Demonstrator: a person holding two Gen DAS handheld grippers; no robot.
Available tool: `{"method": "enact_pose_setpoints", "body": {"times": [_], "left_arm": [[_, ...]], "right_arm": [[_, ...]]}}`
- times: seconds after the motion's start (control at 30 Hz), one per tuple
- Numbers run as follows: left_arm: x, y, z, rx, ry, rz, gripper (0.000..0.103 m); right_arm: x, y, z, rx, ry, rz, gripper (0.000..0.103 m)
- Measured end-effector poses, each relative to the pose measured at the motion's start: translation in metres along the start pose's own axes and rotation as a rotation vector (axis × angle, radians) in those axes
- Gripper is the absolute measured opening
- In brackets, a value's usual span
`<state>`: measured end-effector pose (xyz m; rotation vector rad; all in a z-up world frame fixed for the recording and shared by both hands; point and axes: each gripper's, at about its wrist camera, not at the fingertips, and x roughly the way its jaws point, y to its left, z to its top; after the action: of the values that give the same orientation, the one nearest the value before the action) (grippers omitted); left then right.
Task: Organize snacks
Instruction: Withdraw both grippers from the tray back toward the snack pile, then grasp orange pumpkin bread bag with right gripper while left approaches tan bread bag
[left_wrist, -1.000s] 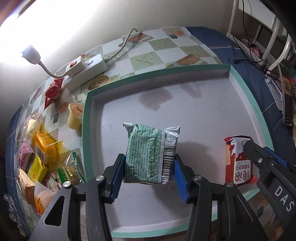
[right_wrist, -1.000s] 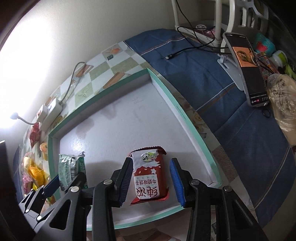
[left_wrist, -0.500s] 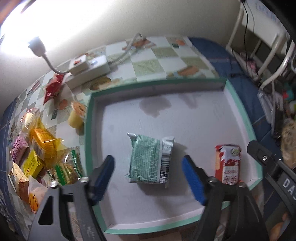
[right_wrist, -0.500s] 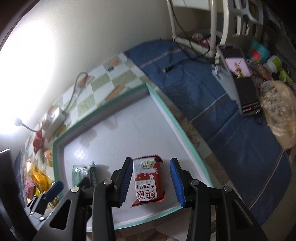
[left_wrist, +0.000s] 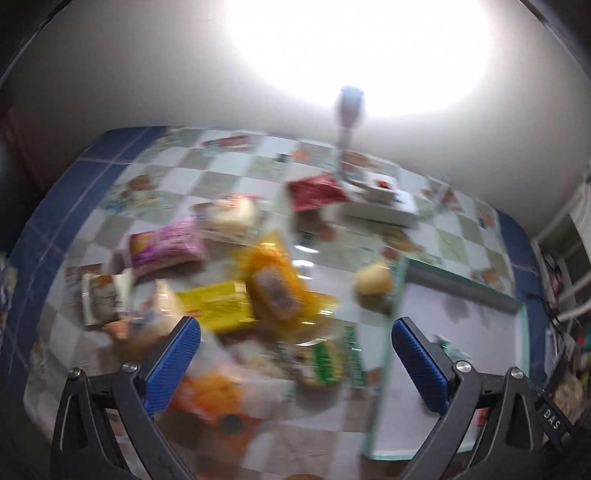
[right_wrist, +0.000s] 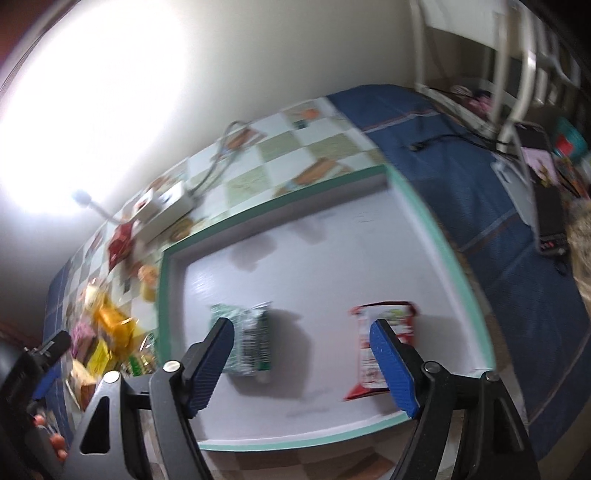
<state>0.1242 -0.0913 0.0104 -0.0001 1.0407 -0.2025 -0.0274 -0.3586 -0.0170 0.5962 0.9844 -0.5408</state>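
The white tray with a green rim (right_wrist: 443, 240) holds a green snack packet (right_wrist: 251, 339) and a red snack packet (right_wrist: 384, 347), both lying flat and apart. My right gripper (right_wrist: 301, 326) hovers above the tray floor between them, jaws opening, nothing gripped. My left gripper (left_wrist: 295, 332) hangs over the blurred snack pile left of the tray (left_wrist: 461, 325), jaws opening wide with nothing pressed between them. Below it lie an orange packet (left_wrist: 277, 284), a yellow packet (left_wrist: 218, 306), a pink packet (left_wrist: 166, 247) and a green packet (left_wrist: 328, 358).
A white power strip (left_wrist: 380, 203) with a small lamp (left_wrist: 349, 107) and a red packet (left_wrist: 314, 190) sit near the wall. A jelly cup (left_wrist: 373, 284) stands by the tray's corner. A phone on a stand (right_wrist: 550, 210) rests on the blue cloth at right.
My left gripper let go of the green packet in the tray and swung left over the snack pile. My right gripper opened off the red packet and shifted left.
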Motion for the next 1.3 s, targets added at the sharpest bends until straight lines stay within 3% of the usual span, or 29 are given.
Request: {"method": "enact_pose_setpoints", "body": {"times": [0.1,0.17,0.37,0.5,0.6,0.77,0.9,1.3], "left_arm": [[-0.005,0.043,0.003,-0.084,-0.024,0.068,0.103],[-0.009,0.070,0.004,-0.133,-0.038,0.105,0.103],[-0.014,0.136,0.001,-0.242,-0.031,0.198,0.103],[-0.014,0.168,-0.004,-0.322,-0.017,0.204,0.103],[-0.009,0.183,-0.007,-0.353,-0.001,0.205,0.103],[0.006,0.196,-0.010,-0.364,0.044,0.165,0.103],[0.016,0.198,-0.011,-0.360,0.069,0.144,0.103],[0.043,0.197,-0.019,-0.314,0.164,0.139,0.103]], "right_arm": [[0.004,0.023,-0.006,-0.044,0.002,0.013,0.096],[0.006,0.037,-0.010,-0.071,0.001,0.024,0.099],[0.014,0.076,-0.024,-0.147,0.003,0.054,0.103],[0.015,0.095,-0.031,-0.160,-0.003,0.103,0.103],[0.018,0.115,-0.039,-0.172,0.012,0.186,0.103],[0.022,0.159,-0.057,-0.300,0.015,0.212,0.103],[0.024,0.194,-0.072,-0.367,0.041,0.295,0.103],[0.056,0.271,-0.129,-0.695,0.150,0.289,0.103]]}}
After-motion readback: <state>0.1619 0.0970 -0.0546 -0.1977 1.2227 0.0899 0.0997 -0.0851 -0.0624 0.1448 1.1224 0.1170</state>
